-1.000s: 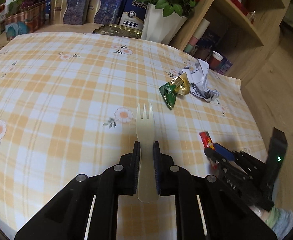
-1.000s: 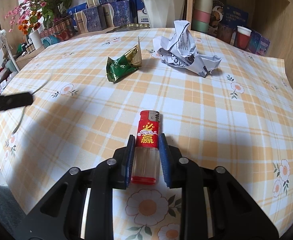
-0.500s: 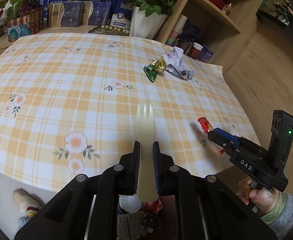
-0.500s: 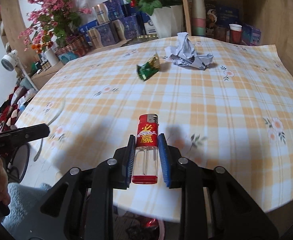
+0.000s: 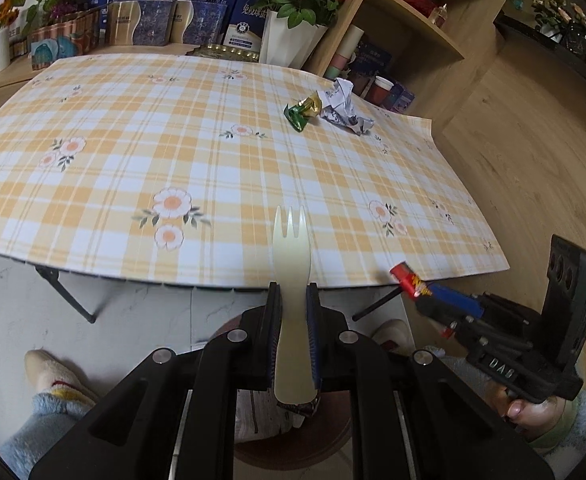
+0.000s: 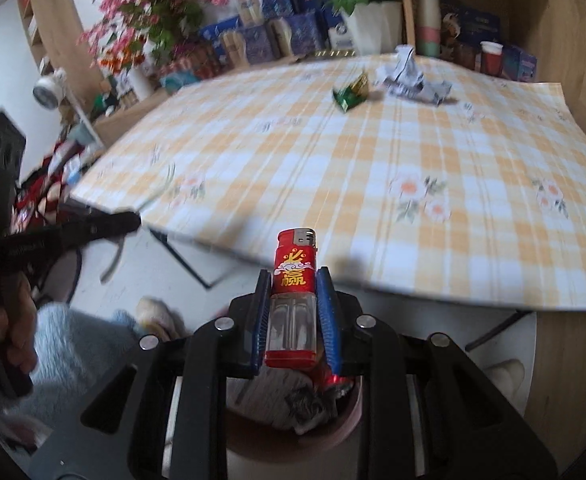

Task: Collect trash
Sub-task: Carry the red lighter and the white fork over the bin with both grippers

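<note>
- The left claw (image 5: 293,308) grips a pale plastic fork (image 5: 291,264), low centre of the frame, above a bin (image 5: 293,446) holding crumpled paper.
- The right claw (image 6: 293,312) clamps a red lighter (image 6: 295,292) over the same bin; neither piece has been dropped yet.
- Upper right on the checked surface (image 5: 173,140), a green wrapper (image 5: 302,111) and a paper ball (image 5: 343,106) apparently await collection.

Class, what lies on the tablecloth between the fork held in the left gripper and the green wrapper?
Only bare tablecloth lies between fork and green wrapper, in the left wrist view.
</note>
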Action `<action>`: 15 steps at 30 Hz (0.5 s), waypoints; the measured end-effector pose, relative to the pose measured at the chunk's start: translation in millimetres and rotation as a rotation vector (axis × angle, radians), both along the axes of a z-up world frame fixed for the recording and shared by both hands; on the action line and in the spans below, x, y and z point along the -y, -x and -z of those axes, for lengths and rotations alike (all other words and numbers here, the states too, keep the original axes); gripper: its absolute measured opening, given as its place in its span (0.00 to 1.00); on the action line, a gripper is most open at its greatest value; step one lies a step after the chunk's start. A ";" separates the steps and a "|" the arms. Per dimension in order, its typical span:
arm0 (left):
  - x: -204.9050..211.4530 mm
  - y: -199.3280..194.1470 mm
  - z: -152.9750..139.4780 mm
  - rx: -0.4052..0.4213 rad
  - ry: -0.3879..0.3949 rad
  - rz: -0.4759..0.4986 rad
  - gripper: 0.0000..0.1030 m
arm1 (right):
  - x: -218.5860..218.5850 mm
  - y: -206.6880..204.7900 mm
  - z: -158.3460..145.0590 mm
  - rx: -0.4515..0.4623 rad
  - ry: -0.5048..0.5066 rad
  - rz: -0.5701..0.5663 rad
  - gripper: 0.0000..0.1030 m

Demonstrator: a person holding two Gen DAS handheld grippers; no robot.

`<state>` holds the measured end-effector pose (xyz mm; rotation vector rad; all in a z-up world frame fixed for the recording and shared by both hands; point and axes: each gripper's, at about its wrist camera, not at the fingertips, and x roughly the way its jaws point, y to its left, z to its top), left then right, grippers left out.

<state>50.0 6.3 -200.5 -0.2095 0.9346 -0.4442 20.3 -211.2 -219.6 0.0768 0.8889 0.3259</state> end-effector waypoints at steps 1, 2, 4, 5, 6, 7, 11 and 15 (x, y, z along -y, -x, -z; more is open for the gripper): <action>-1.0 4.2 1.8 -0.002 -0.001 0.000 0.13 | -3.3 4.2 5.7 -0.014 0.012 -0.009 0.25; -1.8 7.8 3.4 -0.005 -0.001 -0.001 0.13 | -6.3 7.6 13.0 -0.037 0.018 -0.016 0.25; -2.9 12.6 6.5 -0.013 0.004 -0.005 0.13 | -8.7 10.2 23.0 -0.068 0.014 -0.021 0.25; -3.4 14.8 7.6 -0.015 0.006 -0.006 0.13 | -11.1 10.7 31.5 -0.090 0.018 -0.024 0.25; -4.0 16.7 8.7 -0.017 0.006 -0.007 0.13 | -12.1 10.5 36.1 -0.102 0.023 -0.025 0.25; -4.4 19.8 10.3 -0.018 0.005 -0.009 0.13 | -13.2 9.7 42.3 -0.117 0.028 -0.026 0.25; -5.1 28.0 16.0 -0.029 0.006 -0.007 0.12 | -13.6 5.0 68.5 -0.200 0.045 -0.005 0.25; -4.4 32.8 22.3 -0.044 0.000 0.000 0.12 | -14.2 3.9 81.9 -0.264 0.040 0.012 0.26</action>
